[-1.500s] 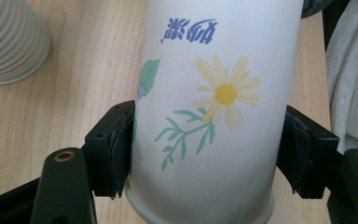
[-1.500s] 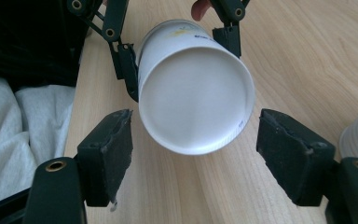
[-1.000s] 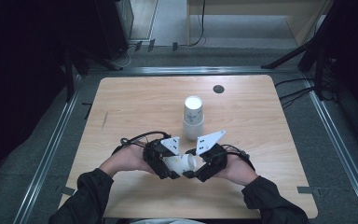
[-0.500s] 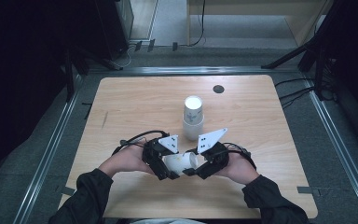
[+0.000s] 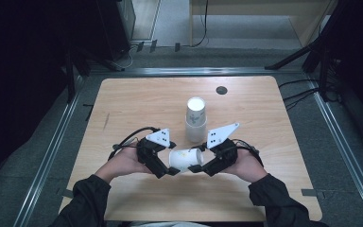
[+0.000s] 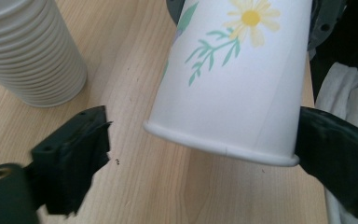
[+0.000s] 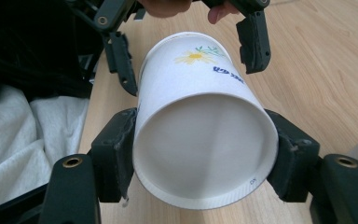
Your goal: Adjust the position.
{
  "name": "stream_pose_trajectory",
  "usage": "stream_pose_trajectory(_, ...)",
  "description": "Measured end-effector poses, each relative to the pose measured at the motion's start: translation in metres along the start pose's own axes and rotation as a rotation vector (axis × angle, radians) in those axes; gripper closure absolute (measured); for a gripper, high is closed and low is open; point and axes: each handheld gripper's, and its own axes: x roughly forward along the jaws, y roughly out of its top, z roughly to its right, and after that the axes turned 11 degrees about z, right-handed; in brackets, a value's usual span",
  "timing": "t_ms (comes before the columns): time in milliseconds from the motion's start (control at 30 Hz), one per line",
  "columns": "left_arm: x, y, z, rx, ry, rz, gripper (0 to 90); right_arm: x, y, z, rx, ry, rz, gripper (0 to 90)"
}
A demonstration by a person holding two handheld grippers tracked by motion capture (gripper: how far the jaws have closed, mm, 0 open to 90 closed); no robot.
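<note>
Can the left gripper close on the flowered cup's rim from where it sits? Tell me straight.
Probably yes. The left gripper is open with the flowered cup rim between its jaws, one jaw apart, nothing between. The right gripper already clamps the base end.

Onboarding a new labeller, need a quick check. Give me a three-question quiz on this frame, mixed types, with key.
1. True or false: the right gripper clamps the daisy cup near its base.
2. The cup stack stands: A) on the table beyond both grippers; B) between the left gripper's jaws; C) on the floor.
3. One word: is the left gripper open or shut?
Key: 1 true; 2 A; 3 open.
</note>
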Motion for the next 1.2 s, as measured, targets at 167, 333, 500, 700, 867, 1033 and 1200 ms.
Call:
stream_pose_trajectory(167, -0.003, -0.003, 0.003, -0.026, 0.017, 0.033, 1.8, -0.002, 0.005, 0.003, 0.012, 0.022, 0.024, 34.7)
stream_pose_trajectory(333, -0.008, -0.005, 0.006, -0.062, 0.016, 0.120, 1.8, -0.002, 0.010, 0.004, 0.017, 0.051, 0.043, 34.7)
stream_pose_trajectory(500, -0.011, -0.008, 0.011, -0.088, 0.012, 0.191, 1.9, 0.000, 0.015, 0.006, 0.024, 0.087, 0.075, 34.7)
stream_pose_trajectory(700, -0.014, -0.011, 0.016, -0.106, -0.002, 0.255, 3.8, 0.000, 0.021, 0.007, 0.039, 0.132, 0.116, 34.7)
stream_pose_trajectory(867, -0.022, -0.014, 0.015, -0.124, -0.012, 0.326, 7.4, -0.001, 0.023, 0.010, 0.058, 0.160, 0.145, 34.7)
stream_pose_trajectory(1033, -0.026, -0.015, 0.014, -0.131, -0.040, 0.377, 17.1, -0.001, 0.023, 0.011, 0.072, 0.166, 0.164, 34.7)
stream_pose_trajectory(1200, -0.027, -0.014, 0.014, -0.127, -0.045, 0.363, 23.3, 0.000, 0.022, 0.011, 0.079, 0.160, 0.160, 35.1)
